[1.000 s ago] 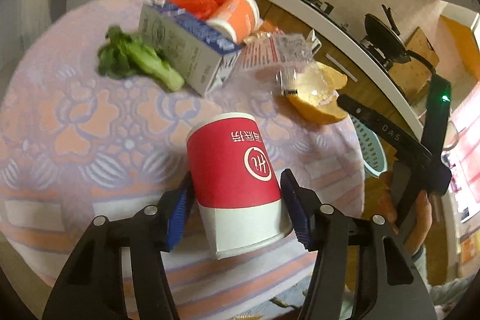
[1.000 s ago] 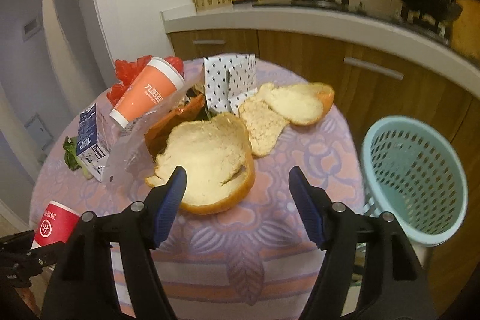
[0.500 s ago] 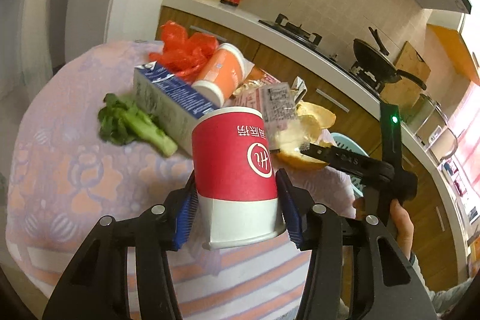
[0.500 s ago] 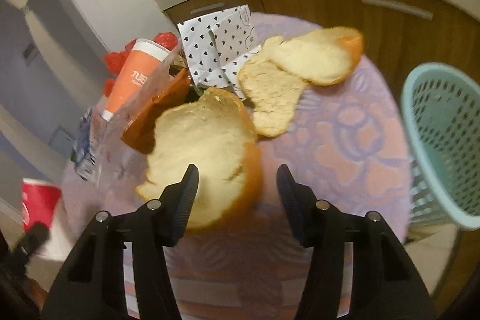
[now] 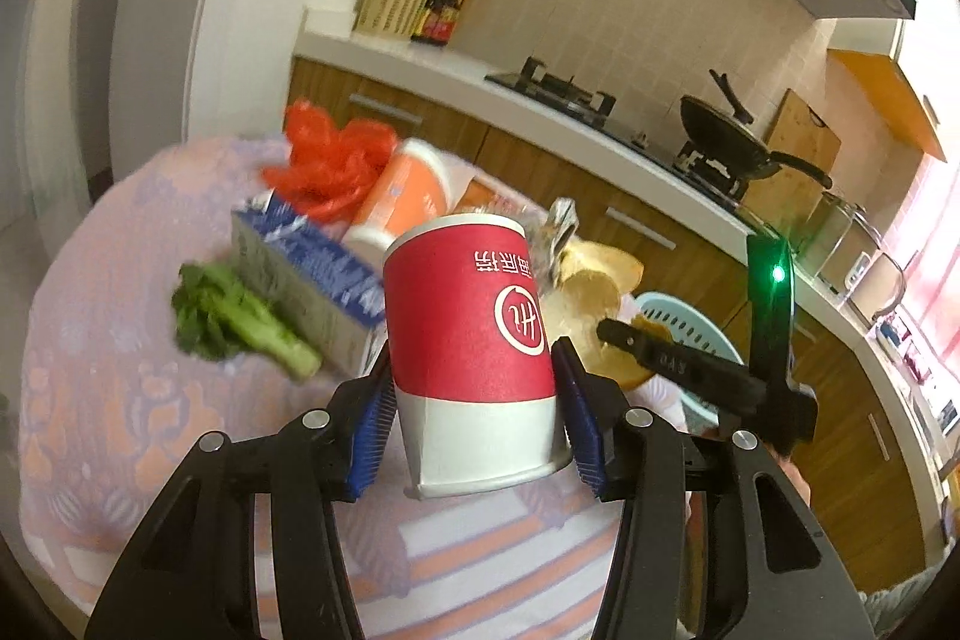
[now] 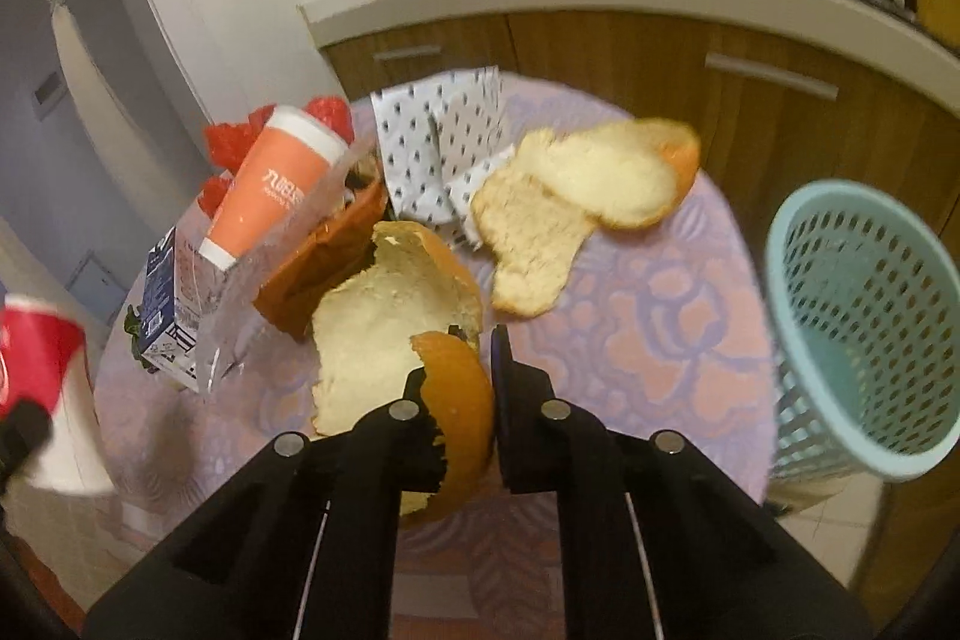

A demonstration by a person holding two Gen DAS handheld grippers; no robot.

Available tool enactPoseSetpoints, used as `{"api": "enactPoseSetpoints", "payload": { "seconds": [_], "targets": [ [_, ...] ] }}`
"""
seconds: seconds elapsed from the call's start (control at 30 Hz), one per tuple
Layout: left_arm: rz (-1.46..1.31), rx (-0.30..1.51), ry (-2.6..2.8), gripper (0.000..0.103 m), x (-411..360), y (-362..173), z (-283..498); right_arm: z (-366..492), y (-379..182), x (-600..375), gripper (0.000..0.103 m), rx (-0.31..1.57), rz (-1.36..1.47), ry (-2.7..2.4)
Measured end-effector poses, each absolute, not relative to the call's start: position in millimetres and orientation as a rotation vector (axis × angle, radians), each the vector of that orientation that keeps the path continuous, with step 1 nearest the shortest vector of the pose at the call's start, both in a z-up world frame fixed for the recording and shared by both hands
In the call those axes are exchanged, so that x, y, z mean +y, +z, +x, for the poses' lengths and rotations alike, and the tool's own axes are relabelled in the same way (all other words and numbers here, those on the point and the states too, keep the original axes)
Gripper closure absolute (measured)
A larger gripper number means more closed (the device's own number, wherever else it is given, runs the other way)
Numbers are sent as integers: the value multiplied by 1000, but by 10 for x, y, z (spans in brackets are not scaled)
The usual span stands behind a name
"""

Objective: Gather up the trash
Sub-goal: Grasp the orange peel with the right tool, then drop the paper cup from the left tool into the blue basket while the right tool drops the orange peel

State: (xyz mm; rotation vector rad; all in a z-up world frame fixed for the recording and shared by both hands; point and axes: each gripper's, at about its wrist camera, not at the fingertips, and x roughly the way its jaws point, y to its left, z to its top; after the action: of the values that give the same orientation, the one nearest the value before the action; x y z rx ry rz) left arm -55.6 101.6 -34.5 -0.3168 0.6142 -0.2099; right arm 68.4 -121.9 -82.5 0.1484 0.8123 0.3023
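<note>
My left gripper (image 5: 474, 370) is shut on a red and white paper cup (image 5: 474, 334), which hangs tilted above the patterned table (image 5: 108, 340). The same cup (image 6: 30, 340) shows at the left edge of the right wrist view. The jaws of my right gripper (image 6: 459, 364) are closing on the near edge of a big orange peel (image 6: 384, 334) lying on the table, and the peel's rim is pinched between the pads. Two more peels (image 6: 600, 166) lie farther back.
A light blue mesh basket (image 6: 864, 328) stands off the table's right edge. An orange cup (image 6: 270, 184), a milk carton (image 6: 162, 304), a red plastic bag (image 5: 330, 160), broccoli (image 5: 240, 316), a clear wrapper and dotted paper (image 6: 438, 142) crowd the table's left and back. A kitchen counter runs behind.
The left gripper has risen with the red cup, lifting it off the table. The right gripper moved in over the big peel and its fingers came together on the peel's edge.
</note>
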Motion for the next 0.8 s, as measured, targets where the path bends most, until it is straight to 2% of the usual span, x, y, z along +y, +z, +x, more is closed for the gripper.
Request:
{"api": "enactPoseSetpoints", "payload": {
  "seconds": [0.23,0.47,0.6,0.8],
  "targets": [
    [-248,554,-258,55,588,32,-372,636,-496,-1516,96,703,143,250],
    [-206,566,-336,55,-47,138,11,551,-276,-2242,96,612,221,124],
    [-152,582,-407,55,-581,136,272,589,-283,-2749,96,599,267,20],
    [-83,655,-507,55,-1428,-93,697,724,-651,-3548,96,664,340,-184]
  ]
}}
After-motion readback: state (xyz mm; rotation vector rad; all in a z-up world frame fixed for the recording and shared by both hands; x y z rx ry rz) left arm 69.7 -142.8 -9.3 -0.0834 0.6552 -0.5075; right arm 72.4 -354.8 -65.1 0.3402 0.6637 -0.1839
